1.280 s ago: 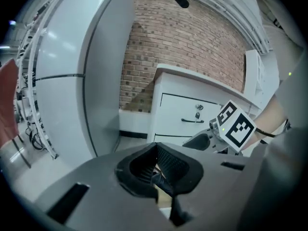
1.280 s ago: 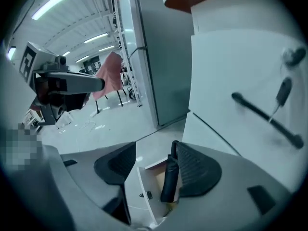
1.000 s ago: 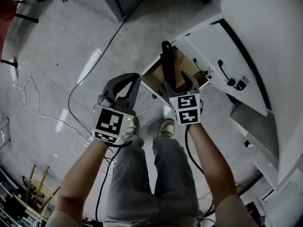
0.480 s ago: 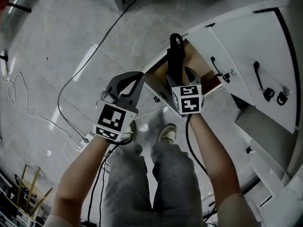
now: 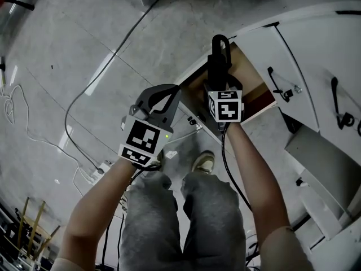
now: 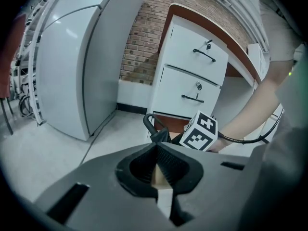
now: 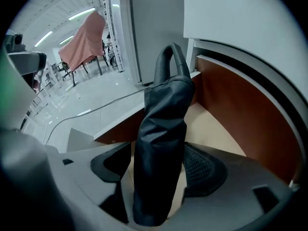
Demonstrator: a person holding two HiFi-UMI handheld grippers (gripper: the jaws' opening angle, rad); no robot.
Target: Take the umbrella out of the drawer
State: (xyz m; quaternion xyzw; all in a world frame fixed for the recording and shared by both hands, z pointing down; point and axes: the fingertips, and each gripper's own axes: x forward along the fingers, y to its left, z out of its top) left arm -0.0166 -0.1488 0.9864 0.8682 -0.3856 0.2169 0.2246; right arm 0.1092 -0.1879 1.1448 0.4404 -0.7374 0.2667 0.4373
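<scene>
Umbrella point(image 7: 161, 143): plain black. Drawer point(image 7: 236, 119): red-brown walls, tan bottom. Cabinet point(image 6: 192, 76): white fronts, black handles point(image 6: 204, 55). Marker cube point(image 5: 227, 107): black-and-white squares. Floor point(image 5: 67, 49): grey. Trousers point(image 5: 186, 219): grey. Wall point(image 6: 144, 37): red-brown brick pattern.

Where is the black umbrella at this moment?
In the head view it is right of centre: the black umbrella stands between the opening fingers of the right gripper, hook handle up, over the open drawer.

Head view looks steeply down; gripper views close, forward; all share drawer point(image 5: 247, 72).
</scene>
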